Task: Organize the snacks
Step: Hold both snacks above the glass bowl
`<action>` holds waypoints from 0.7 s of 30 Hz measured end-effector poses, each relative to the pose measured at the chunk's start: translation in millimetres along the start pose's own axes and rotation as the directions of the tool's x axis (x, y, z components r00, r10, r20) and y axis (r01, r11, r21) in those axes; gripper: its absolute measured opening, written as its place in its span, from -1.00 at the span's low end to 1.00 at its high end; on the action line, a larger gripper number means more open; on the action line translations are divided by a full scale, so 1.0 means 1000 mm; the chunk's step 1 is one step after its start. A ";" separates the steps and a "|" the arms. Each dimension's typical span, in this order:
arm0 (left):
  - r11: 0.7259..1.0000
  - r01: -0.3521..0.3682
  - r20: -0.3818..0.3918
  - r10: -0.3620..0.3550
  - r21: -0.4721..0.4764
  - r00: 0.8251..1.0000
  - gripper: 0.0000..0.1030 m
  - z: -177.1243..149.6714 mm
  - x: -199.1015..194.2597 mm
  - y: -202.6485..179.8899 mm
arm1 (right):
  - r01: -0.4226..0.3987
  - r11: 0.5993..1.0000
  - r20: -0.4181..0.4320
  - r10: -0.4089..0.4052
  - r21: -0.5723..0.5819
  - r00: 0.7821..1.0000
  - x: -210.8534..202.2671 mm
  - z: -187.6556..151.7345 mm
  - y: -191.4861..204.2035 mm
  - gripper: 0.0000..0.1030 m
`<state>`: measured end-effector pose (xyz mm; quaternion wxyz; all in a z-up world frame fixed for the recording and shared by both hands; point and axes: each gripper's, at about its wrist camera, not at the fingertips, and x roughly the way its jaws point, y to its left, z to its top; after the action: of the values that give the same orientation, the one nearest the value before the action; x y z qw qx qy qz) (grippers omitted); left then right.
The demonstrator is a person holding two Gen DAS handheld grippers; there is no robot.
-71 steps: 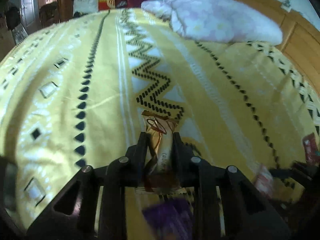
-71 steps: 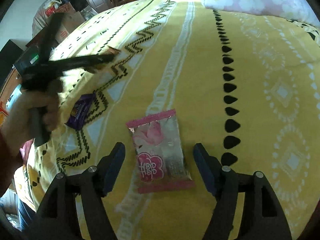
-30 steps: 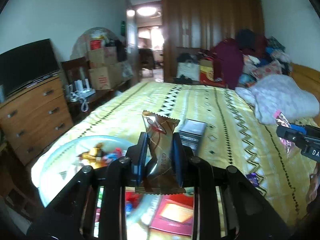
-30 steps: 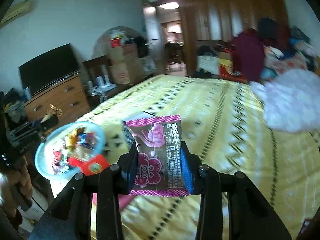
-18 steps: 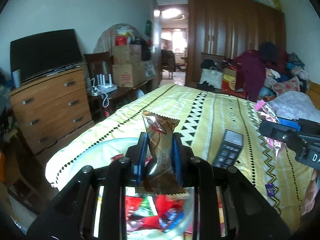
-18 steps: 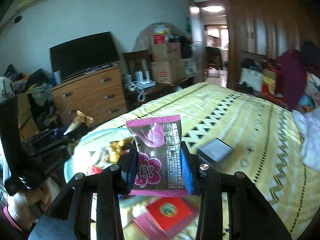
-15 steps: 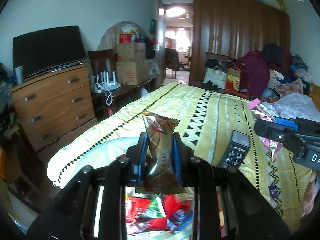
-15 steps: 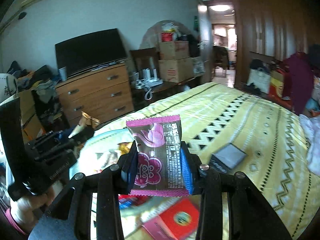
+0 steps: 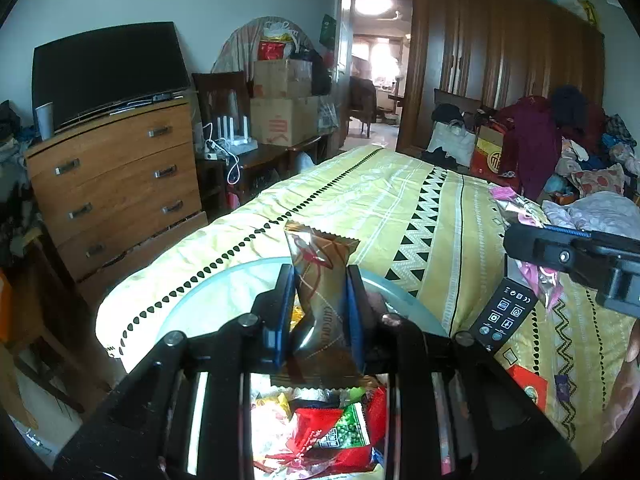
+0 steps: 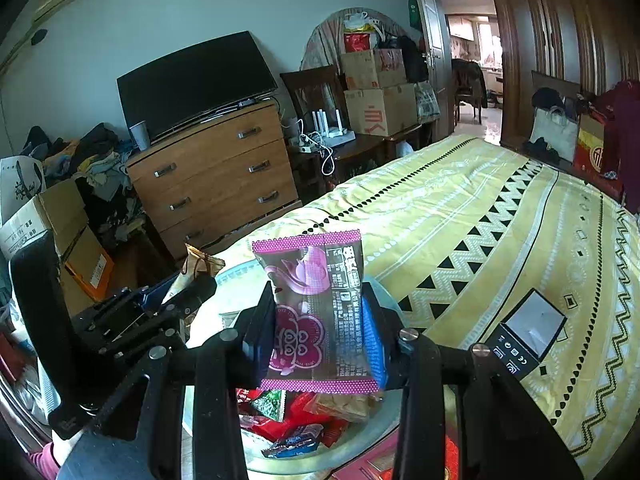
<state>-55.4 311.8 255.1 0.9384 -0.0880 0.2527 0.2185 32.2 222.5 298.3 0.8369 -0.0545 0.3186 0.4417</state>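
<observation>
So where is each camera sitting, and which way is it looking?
Left wrist camera: sits on the left gripper, looks along its fingers over the glass bowl and yellow bed; it is shut on a brown chocolate packet, and the right gripper pokes in.
Right wrist camera: sits on the right gripper, looks the same way toward the dresser; it is shut on a pink packet, and the left gripper shows.
Both see the bowl, bed, dresser, TV and black remote.

Soft, even daylight fills the room; a ceiling lamp (image 9: 373,3) glows in the far doorway. Fisheye curvature darkens the corners, and glare whitens the bowl (image 9: 224,300).
</observation>
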 end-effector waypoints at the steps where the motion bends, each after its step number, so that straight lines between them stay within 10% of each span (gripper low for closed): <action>1: 1.000 -0.001 -0.001 0.001 0.000 1.000 -0.51 0.000 0.001 0.000 | 0.000 1.000 -0.002 0.000 0.001 1.000 0.001 -0.001 -0.002 -0.20; 21: 1.000 -0.012 -0.021 0.012 -0.003 1.000 -0.51 0.008 0.016 0.006 | -0.024 0.999 -0.023 0.025 0.045 0.999 0.016 -0.009 -0.011 -0.19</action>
<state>-42.7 325.4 253.1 0.9343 -0.0901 0.2628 0.2235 42.9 223.5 280.2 0.8285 -0.0372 0.3389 0.4442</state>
